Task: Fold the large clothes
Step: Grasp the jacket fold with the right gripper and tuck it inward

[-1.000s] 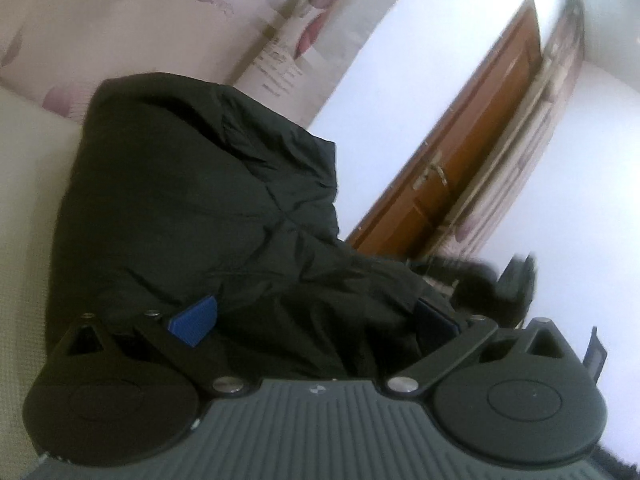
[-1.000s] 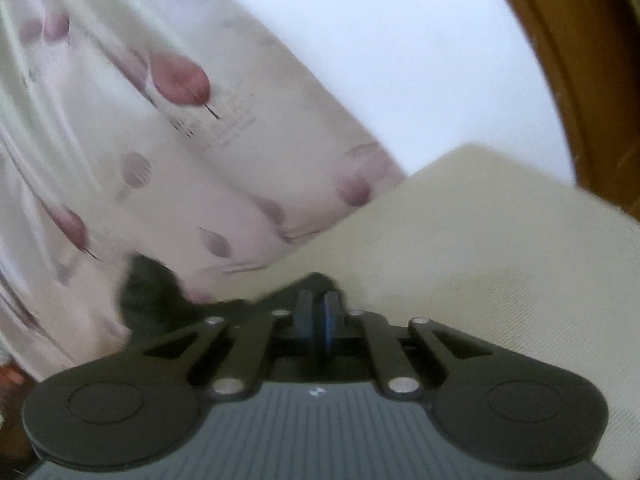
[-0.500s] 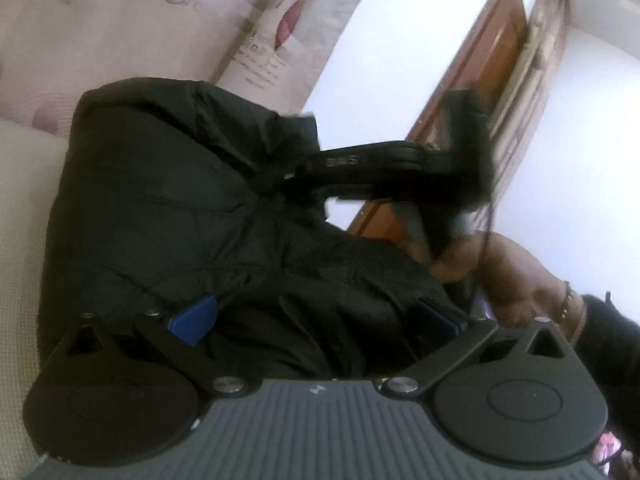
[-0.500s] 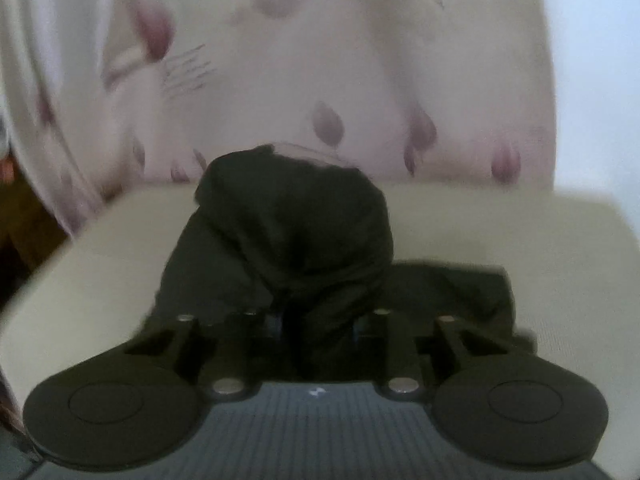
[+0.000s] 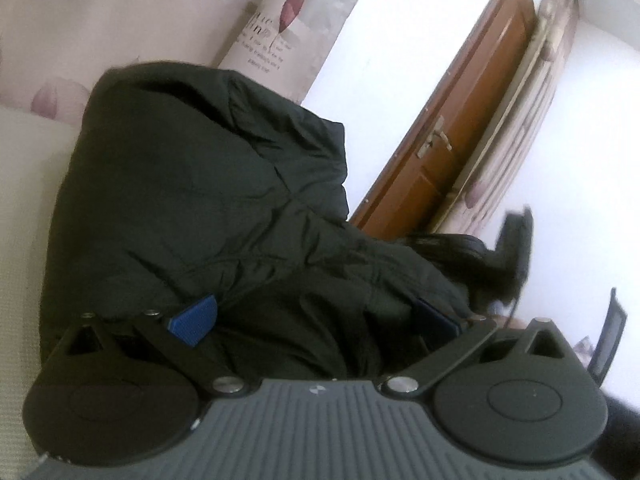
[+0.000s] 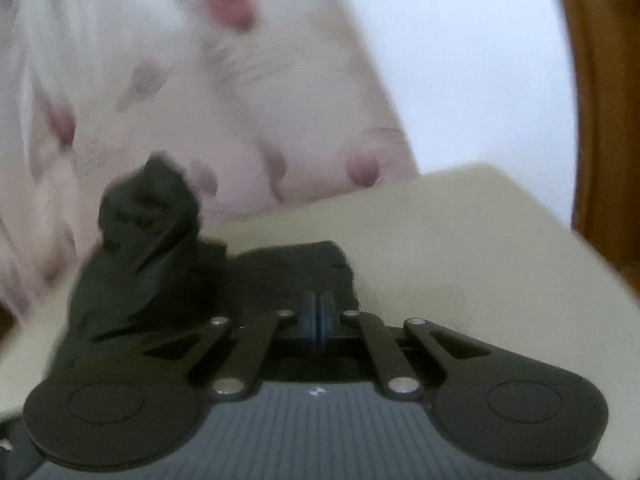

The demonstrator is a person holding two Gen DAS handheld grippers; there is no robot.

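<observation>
Black padded jacket point(image 5: 192, 200) heaped on the cream cushion point(image 5: 20, 200), bunched and far from flat. Taken from the jacket as landmark: left gripper point(image 5: 312, 320) pressed right against its near side, blue fingertips point(image 5: 194, 320) spread wide with folds of the jacket bulging between them, nothing pinched. Long axis of the heap running away from that gripper, toward the flowered curtain point(image 5: 120, 20) behind the jacket. Off the jacket's right flank, the brown wooden door point(image 5: 472, 120) in the background, and close by, the dark shape of the right gripper point(image 5: 508, 248), blurred in that view.

From the right wrist view: right gripper point(image 6: 318, 316) with fingers pressed together at the jacket's point(image 6: 160, 248) near edge; dark fabric touching the tips, but whether a layer is caught between them cannot be told. A crumpled peak of jacket standing up to the left of those tips, bare cushion point(image 6: 460, 248) to the right.

Judged from this: left gripper the nearer to the bulk, straddling it and placed to close on a fold; right one only at a fringe. Heap needing to be spread along its long axis before any clean fold.
</observation>
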